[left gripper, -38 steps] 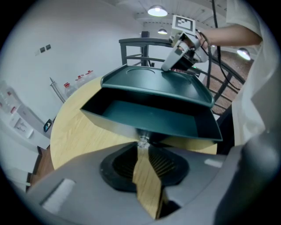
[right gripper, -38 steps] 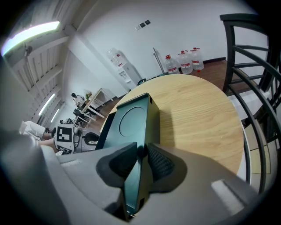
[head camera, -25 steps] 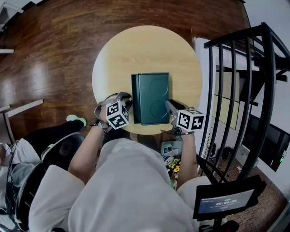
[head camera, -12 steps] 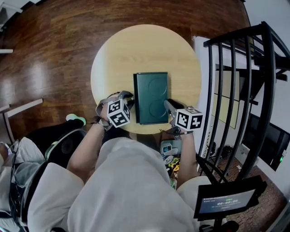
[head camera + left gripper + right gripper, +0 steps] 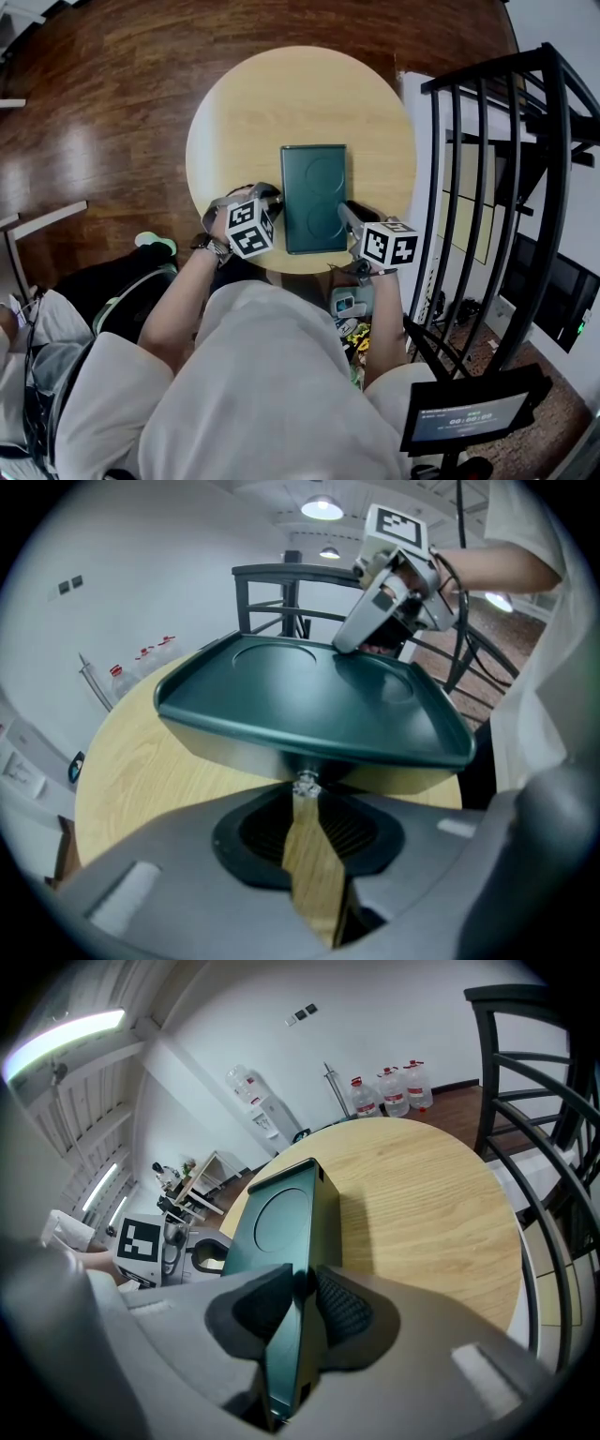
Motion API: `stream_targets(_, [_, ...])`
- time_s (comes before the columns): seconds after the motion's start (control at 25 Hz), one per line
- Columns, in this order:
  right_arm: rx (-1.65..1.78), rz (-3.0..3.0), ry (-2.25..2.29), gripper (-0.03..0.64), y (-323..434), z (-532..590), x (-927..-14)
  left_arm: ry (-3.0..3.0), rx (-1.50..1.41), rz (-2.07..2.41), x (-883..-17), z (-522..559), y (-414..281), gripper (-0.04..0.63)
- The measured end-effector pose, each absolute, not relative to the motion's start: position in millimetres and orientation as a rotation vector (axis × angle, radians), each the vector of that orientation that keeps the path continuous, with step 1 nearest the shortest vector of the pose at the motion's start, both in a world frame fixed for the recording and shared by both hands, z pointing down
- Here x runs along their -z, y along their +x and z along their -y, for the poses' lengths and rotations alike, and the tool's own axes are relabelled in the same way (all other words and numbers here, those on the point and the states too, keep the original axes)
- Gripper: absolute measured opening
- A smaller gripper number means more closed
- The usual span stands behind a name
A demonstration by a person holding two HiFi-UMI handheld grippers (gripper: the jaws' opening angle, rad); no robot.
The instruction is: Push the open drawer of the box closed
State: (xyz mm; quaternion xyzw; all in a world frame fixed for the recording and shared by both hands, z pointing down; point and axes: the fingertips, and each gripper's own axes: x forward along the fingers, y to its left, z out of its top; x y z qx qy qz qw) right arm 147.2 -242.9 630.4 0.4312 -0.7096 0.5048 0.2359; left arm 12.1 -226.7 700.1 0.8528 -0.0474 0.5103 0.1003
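A dark green box (image 5: 314, 192) lies in the middle of a round wooden table (image 5: 253, 103). Its drawer front faces left and sits flush with the box body. My left gripper (image 5: 272, 199) is at that left side. In the left gripper view the small metal drawer knob (image 5: 305, 785) stands right at the tips of my left gripper (image 5: 306, 803), whose jaws are a little apart with bare table showing in the gap. My right gripper (image 5: 345, 212) is at the box's near right corner. In the right gripper view my right gripper (image 5: 302, 1288) has its pads closed on the edge of the box (image 5: 281, 1213).
A black metal railing (image 5: 487, 187) stands close to the table's right side. The table's near edge is just behind both grippers, against the person's lap. Dark wooden floor (image 5: 94, 94) surrounds the table. Water bottles (image 5: 389, 1091) stand by the far wall.
The dark strip of open drawer on the box's left side has gone in. My left gripper has moved right against the box. The right gripper has stayed at its corner.
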Motion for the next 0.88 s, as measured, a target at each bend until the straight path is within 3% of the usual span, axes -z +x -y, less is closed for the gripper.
stream_targets(0.88, [-1.368, 1.902, 1.134, 0.081, 158.0, 244.6, -627.4, 2.398, -1.398, 0.313, -689.6, 235.1, 18.9, 0.112])
